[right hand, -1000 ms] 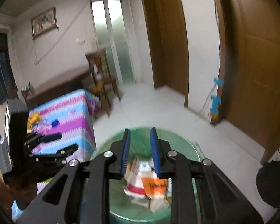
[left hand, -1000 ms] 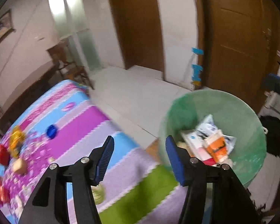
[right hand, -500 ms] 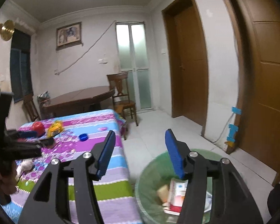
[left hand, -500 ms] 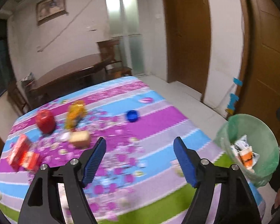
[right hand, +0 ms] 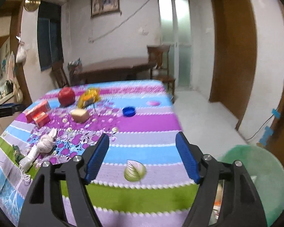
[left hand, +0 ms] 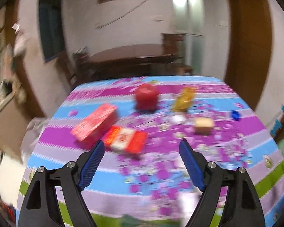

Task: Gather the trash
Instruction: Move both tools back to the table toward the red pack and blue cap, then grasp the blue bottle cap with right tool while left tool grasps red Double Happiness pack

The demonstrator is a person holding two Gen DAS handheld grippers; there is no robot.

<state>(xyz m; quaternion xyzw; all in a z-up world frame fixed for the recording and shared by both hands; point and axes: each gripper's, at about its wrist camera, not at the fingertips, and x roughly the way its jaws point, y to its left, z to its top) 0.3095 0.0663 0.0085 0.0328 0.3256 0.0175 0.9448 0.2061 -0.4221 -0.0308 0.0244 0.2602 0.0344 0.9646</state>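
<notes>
My left gripper (left hand: pixel 142 162) hangs over the near half of the table, jaws opening, nothing between them. Just beyond its left finger lie two red boxes (left hand: pixel 126 139) (left hand: pixel 95 123). Farther back are a red apple (left hand: pixel 146 96), a yellow wrapper (left hand: pixel 184 99), a beige block (left hand: pixel 203 124) and a blue cap (left hand: pixel 235 115). My right gripper (right hand: pixel 143 157) is also opening and empty, above the table's near right edge. A crumpled white tissue (right hand: pixel 44 144) lies to its left. The green bin (right hand: pixel 259 177) with trash inside stands at the lower right; the left gripper (right hand: pixel 7 108) shows at the left edge.
The table wears a striped purple, blue and green cloth (right hand: pixel 142 124). A dark wooden table (right hand: pixel 113 66) and chair (right hand: pixel 161 56) stand behind it. Brown doors (right hand: pixel 234 47) are on the right, with white floor (right hand: pixel 202 117) between table and doors.
Both grippers swung left, away from the bin and over the table. Their jaws spread wider. The bin slid to the right edge of both views.
</notes>
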